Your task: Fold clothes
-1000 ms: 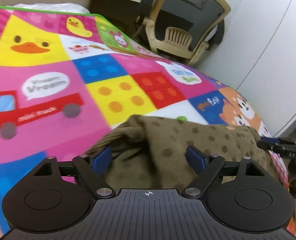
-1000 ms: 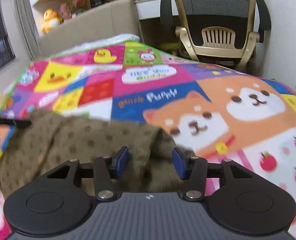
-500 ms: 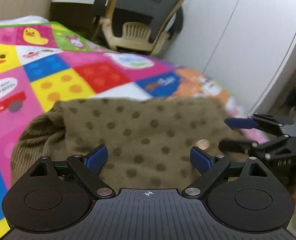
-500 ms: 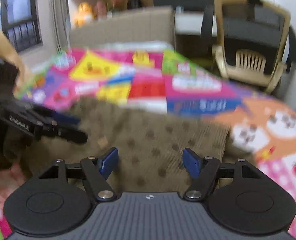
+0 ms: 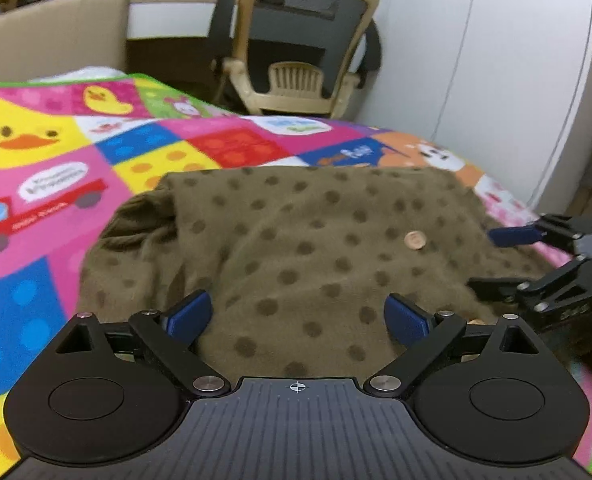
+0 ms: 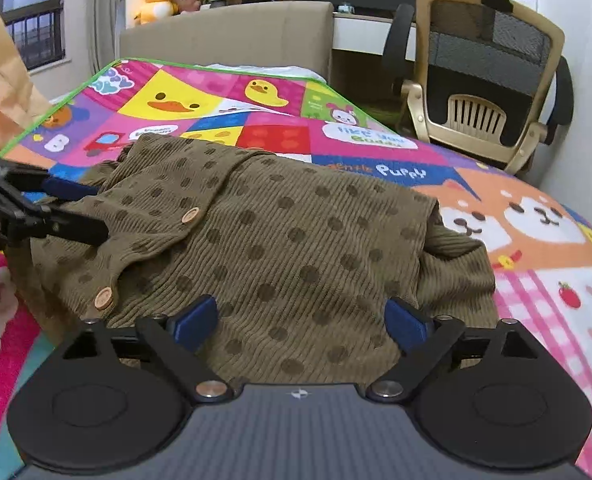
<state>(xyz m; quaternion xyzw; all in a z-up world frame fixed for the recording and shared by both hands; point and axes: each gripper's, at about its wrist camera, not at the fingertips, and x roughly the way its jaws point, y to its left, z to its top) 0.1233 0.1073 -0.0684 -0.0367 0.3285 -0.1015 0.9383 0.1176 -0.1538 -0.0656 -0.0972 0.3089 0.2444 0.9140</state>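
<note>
Both tongs (image 5: 298,316) (image 6: 302,318) wide above cardigan (image 6: 279,240)

An olive, dark-dotted ribbed cardigan (image 6: 279,240) with wooden buttons lies folded, seemingly in half, on the mat.

Ahead of the left gripper (image 5: 298,316), whose blue-padded fingers (image 5: 187,314) stand wide apart with nothing between them, an olive-brown dotted garment (image 5: 296,240) lies spread flat on a bright patchwork play mat (image 5: 55,160). A round tan button (image 5: 414,239) sits on the cloth forward and to the right of the fingers, and further right the other gripper (image 5: 492,258) reaches in over the garment's edge, its jaws parted. Far ahead, past the mat, stands a beige office chair (image 5: 296,40) beside a white wall (image 5: 496,60).
</note>
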